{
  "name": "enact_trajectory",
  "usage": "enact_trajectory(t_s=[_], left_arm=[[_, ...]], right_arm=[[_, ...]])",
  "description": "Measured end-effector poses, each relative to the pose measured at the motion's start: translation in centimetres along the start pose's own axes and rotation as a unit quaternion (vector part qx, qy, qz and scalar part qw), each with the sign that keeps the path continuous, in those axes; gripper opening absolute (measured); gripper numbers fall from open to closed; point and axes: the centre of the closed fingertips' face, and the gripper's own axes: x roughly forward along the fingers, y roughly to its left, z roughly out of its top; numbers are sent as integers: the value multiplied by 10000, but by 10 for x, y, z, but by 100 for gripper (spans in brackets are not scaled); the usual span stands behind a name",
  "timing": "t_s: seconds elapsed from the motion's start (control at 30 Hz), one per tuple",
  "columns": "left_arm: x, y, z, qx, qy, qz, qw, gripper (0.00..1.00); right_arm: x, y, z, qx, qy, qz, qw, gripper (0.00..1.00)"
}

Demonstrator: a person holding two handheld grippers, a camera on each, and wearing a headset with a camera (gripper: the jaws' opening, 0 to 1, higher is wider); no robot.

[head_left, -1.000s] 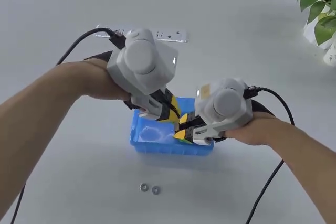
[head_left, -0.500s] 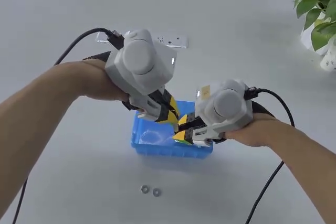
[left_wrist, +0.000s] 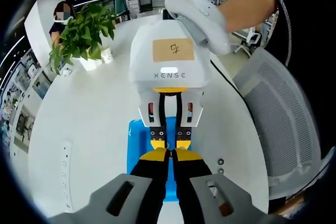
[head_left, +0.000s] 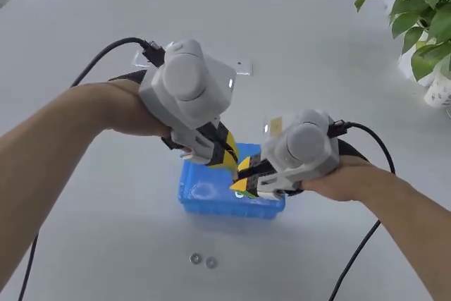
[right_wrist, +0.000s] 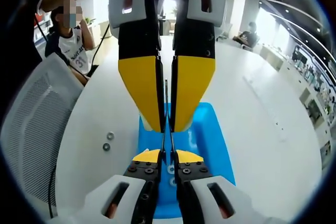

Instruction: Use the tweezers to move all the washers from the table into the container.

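Left gripper [left_wrist: 168,153] and right gripper [right_wrist: 167,156] seemingly clamp tweezers [right_wrist: 166,103] over white office table [head_left: 317,47].

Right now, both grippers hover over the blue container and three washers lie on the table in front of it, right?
Not three: the head view shows two washers on the table in front of the blue container. The left gripper and right gripper do hover over it.

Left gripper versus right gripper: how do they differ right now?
Head view: the left gripper reaches in from the left and sits higher; the right gripper comes from the right, lower. The left gripper looks bigger there, the right gripper smaller. Both are shut on the tweezers, tips meeting over the blue container.
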Motion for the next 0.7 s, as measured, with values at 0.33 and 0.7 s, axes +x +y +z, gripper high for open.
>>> enact_trajectory(t_s=[0.33,0.7], left_arm=[[-15,-8,7,55,-11,69,10000,7],[-23,-27,11,103,14,93,9999,7]], right_arm=[[-9,7,15,-85,-56,-89,9999,11],[-15,26,22,-167,-43,-93,9998,11]])
